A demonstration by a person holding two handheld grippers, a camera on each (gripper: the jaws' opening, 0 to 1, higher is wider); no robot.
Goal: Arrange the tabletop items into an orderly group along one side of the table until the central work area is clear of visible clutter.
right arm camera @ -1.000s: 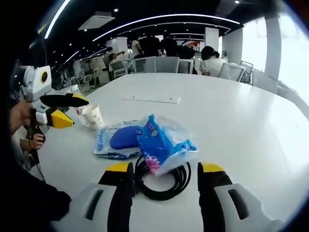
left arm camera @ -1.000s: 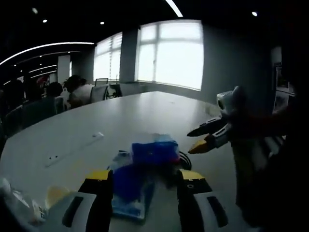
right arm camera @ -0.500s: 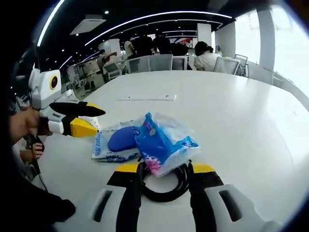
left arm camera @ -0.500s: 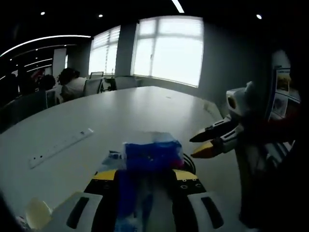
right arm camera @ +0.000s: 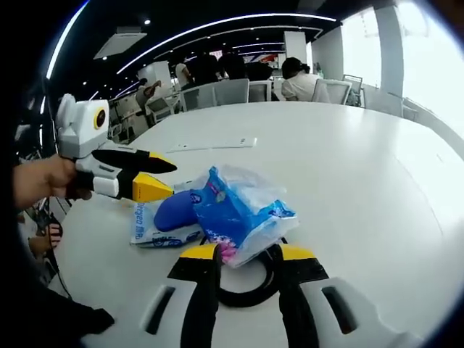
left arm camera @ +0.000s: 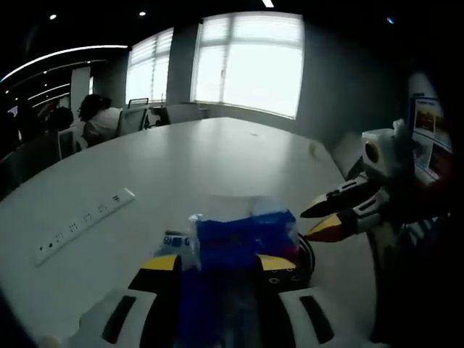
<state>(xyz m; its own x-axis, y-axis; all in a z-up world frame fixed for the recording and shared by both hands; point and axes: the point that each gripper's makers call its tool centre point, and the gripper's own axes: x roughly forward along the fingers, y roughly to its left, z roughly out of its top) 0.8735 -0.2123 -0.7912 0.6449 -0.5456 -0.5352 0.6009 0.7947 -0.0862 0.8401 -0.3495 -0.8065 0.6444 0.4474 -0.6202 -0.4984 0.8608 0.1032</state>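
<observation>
In the right gripper view, from the left, I see my left claw (right arm camera: 163,177) in my hand (right arm camera: 43,181); its two jaws stand a little apart at the tips and hold nothing. Just beside it lie two plastic bags: a flat bag (right arm camera: 163,217) with a dark blue thing inside, and on it a crumpled blue bag (right arm camera: 235,214); I cannot tell what that one holds. Under them is one black cable coil (right arm camera: 257,286). My right claw (right arm camera: 246,254) is narrow, its jaws pressing the coil and the lower corner of the crumpled bag. To the right, the white counter (right arm camera: 362,181) is wide and bare up to its round edge. In the left gripper view one power strip (left arm camera: 83,221) lies well apart on the left.
</observation>
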